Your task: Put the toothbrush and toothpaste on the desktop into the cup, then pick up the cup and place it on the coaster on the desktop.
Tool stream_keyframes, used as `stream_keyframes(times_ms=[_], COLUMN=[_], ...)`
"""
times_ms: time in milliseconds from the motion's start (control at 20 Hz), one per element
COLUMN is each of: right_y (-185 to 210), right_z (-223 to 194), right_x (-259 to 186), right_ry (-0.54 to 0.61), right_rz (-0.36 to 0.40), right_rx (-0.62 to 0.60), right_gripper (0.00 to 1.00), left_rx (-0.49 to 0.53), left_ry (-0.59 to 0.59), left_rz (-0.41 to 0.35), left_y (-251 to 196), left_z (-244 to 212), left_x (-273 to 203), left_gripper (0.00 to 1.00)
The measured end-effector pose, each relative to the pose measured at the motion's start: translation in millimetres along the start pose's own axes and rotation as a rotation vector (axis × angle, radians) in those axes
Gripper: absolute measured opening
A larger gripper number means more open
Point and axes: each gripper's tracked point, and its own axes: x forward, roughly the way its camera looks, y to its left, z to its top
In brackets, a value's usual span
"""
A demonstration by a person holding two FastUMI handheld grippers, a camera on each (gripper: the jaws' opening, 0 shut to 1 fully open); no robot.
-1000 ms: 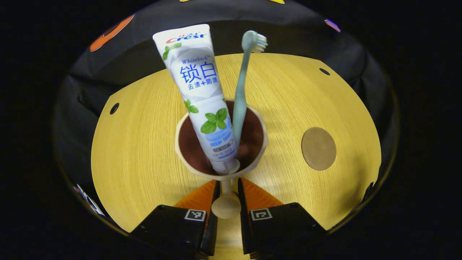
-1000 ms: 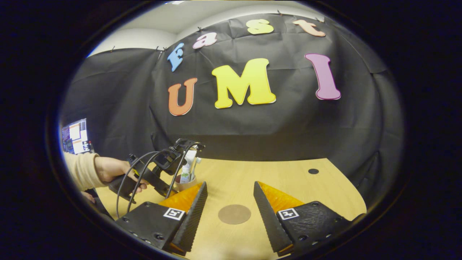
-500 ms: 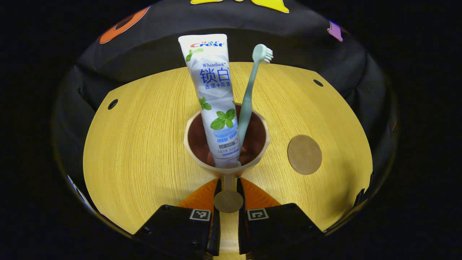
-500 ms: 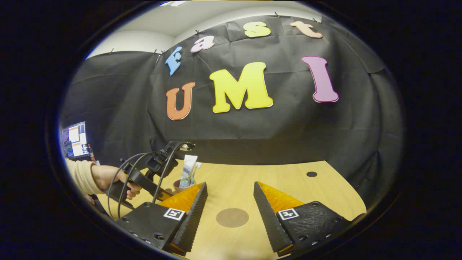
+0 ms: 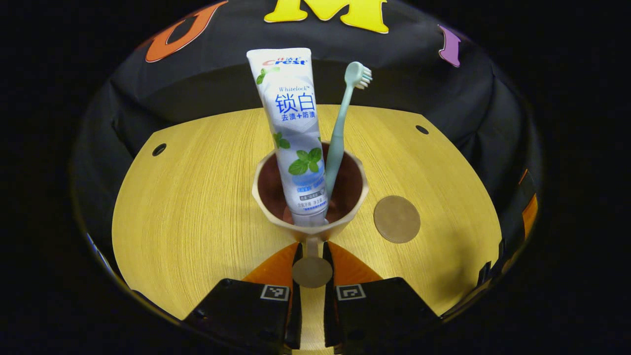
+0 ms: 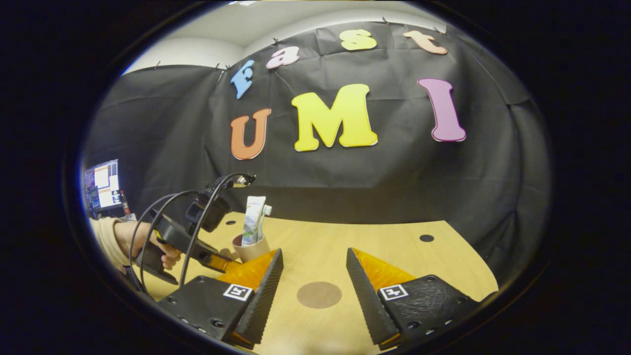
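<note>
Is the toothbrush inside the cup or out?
Inside. The toothbrush stands in the cup beside the toothpaste, bristles up, handle end down past the rim.

Toothpaste (image 5: 296, 138) and toothbrush (image 5: 340, 133) stand in the beige cup (image 5: 345, 224), coaster (image 5: 397, 219) beside.

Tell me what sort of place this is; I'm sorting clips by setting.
Likely a recording booth in an office: black cloth wall behind a wooden desk, a monitor at the side, and a person's hand working a gripper.

Left tongs (image 5: 311, 256): clamping the cup's (image 5: 345, 224) handle.
Cup: holding toothpaste (image 5: 293, 123) and toothbrush (image 5: 340, 133).
Coaster (image 5: 397, 219): lying beside it on the tabletop (image 5: 197, 197).
</note>
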Motion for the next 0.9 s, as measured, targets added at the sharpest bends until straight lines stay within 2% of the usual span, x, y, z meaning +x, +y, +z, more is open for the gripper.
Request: stream_keyframes(times_ms=[150, 500, 700, 900], right_y=[-5, -19, -25, -32], right_z=[5, 10, 13, 14], right_x=[-3, -3, -3, -4], right_ry=[-0.015, -0.036, -0.046, -0.052], right_rz=[-0.011, -0.047, -0.061, -0.077], right_rx=[-0.002, 0.004, 0.000, 0.013], right_gripper=[0.78, 0.78, 0.78, 0.78], left_rx=[0.031, 0.142, 0.182, 0.203], left_ry=[0.002, 0.017, 0.032, 0.008], left_rz=[-0.041, -0.133, -0.152, -0.129], left_y=[-6, 13, 23, 51], left_z=[1, -3, -4, 1], left_x=[-15, -25, -35, -57], left_gripper=[0.21, 0.20, 0.20, 0.20])
